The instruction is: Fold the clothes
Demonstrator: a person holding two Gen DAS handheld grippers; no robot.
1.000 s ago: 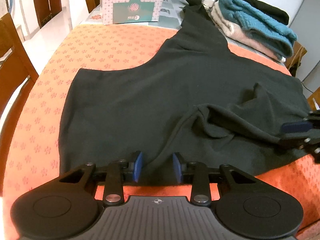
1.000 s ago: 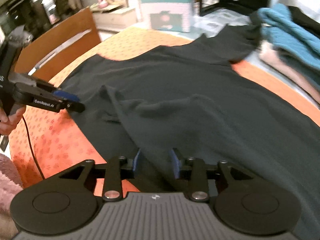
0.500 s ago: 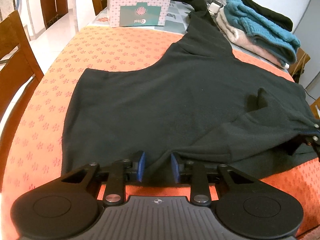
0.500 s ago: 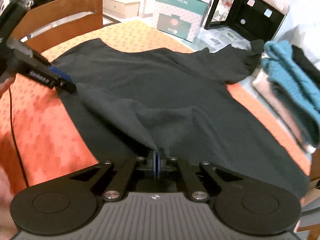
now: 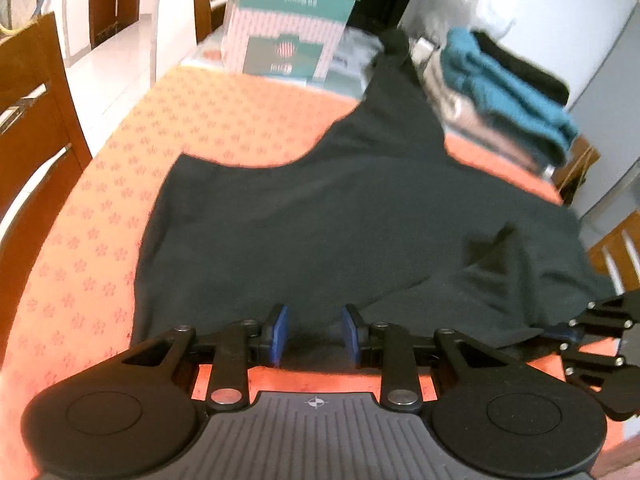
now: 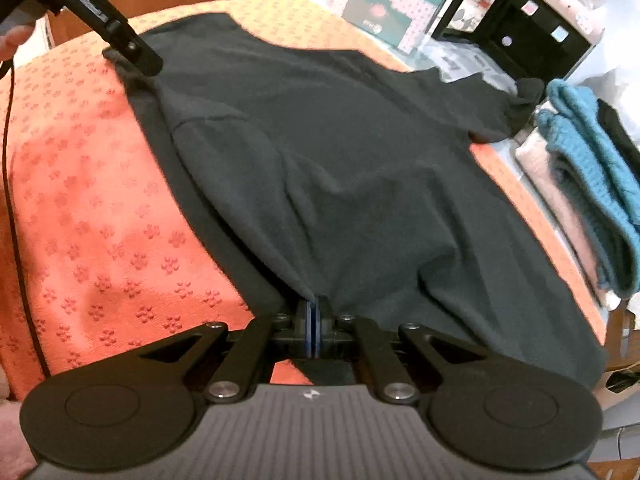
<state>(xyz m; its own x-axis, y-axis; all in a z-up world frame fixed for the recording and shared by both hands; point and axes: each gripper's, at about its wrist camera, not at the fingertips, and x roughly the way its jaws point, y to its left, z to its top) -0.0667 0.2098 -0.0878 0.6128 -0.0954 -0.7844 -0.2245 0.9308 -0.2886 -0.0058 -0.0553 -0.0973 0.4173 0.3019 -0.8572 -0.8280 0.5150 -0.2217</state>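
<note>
A dark grey-green long-sleeved garment (image 5: 320, 220) lies spread on the orange patterned tablecloth (image 5: 100, 240). One sleeve runs to the far end of the table. My left gripper (image 5: 314, 334) is open, its blue pads on either side of the near hem. My right gripper (image 6: 313, 320) is shut on the garment's edge (image 6: 320, 200) and holds it raised, so folds run up to the pads. It shows at the right of the left wrist view (image 5: 600, 332). The left gripper shows at the top left of the right wrist view (image 6: 132, 48).
A stack of folded clothes, teal on top (image 5: 508, 92), sits at the far right of the table (image 6: 592, 168). Teal and white boxes (image 5: 288, 40) stand at the far end. Wooden chairs (image 5: 36, 128) stand along the left side. A black cable (image 6: 12, 200) crosses the cloth.
My right gripper closed on the garment's edge and lifted it. The left gripper stayed open at the near hem, and its view tilted up a little.
</note>
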